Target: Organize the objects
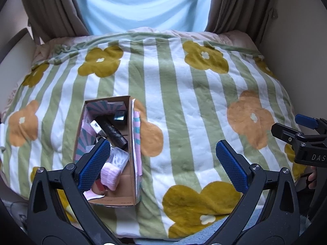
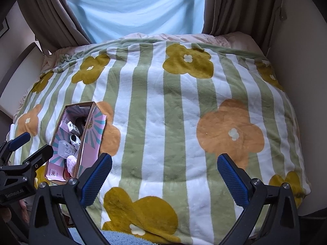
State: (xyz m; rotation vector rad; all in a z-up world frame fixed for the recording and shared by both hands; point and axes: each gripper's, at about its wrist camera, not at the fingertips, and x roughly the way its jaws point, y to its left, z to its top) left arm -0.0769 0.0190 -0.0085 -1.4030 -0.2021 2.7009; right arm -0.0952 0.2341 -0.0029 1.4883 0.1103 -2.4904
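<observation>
My left gripper (image 1: 162, 153) hangs with its fingers spread wide and nothing between them, and my right gripper (image 2: 164, 166) is spread just the same over bare blanket (image 2: 175, 122).

The cardboard box (image 1: 130, 163) lies on the blanket under my left-hand finger (image 1: 95, 163) of the left gripper, which covers part of its near end. From the left wrist I look straight down into the box: a black roll (image 1: 111, 131), a small dark cube (image 1: 120, 118) at the far end, a clear plastic case (image 1: 118, 159) and a pink knitted piece (image 1: 111, 175) near my fingertip. From the right wrist the box sits off beyond my left-hand finger (image 2: 96, 178), seen from the side, so its pink and teal printed wall (image 2: 93, 143) hides most of the contents; a small white printed carton (image 2: 73, 128) still shows.

Ahead of both grippers hang brown curtains (image 1: 51, 10) around a pale blue sheet (image 1: 141, 2).
</observation>
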